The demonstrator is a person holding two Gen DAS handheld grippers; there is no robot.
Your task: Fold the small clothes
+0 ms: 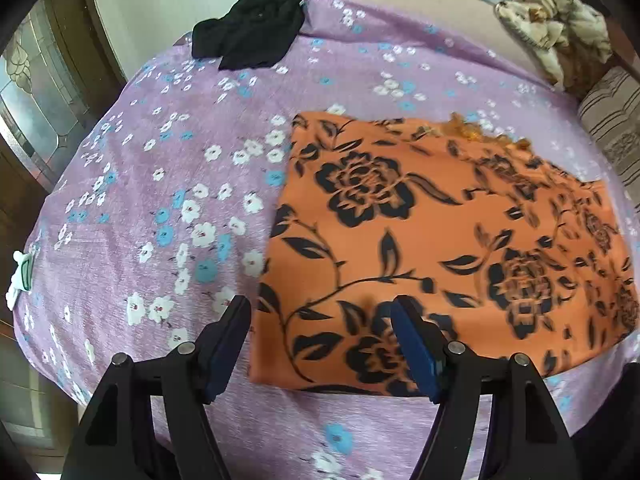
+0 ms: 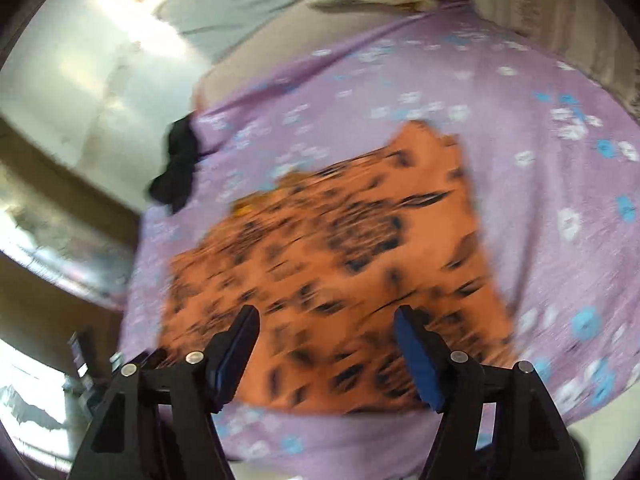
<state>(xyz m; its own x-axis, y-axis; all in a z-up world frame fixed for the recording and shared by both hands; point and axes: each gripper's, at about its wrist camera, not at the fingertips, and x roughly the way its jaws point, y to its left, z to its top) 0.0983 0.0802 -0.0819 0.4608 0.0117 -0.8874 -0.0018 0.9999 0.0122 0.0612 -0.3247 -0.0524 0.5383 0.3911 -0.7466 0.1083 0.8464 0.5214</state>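
An orange cloth with black flowers [image 1: 432, 240] lies flat, folded into a rough rectangle, on a purple flowered bedsheet [image 1: 168, 168]. My left gripper [image 1: 320, 312] is open and empty, hovering above the cloth's near left corner. In the right wrist view, which is motion-blurred, the same orange cloth [image 2: 332, 248] lies on the sheet [image 2: 540, 184]. My right gripper [image 2: 326, 320] is open and empty above the cloth's near edge. A black garment [image 1: 252, 28] lies crumpled at the far left edge of the bed; it also shows in the right wrist view [image 2: 178, 168].
A cream and brown crumpled cloth [image 1: 556, 28] lies at the far right by a striped pillow [image 1: 612, 128]. A pink mattress [image 1: 420, 4] shows beyond the sheet. A wooden door with glass [image 1: 36, 92] stands left of the bed.
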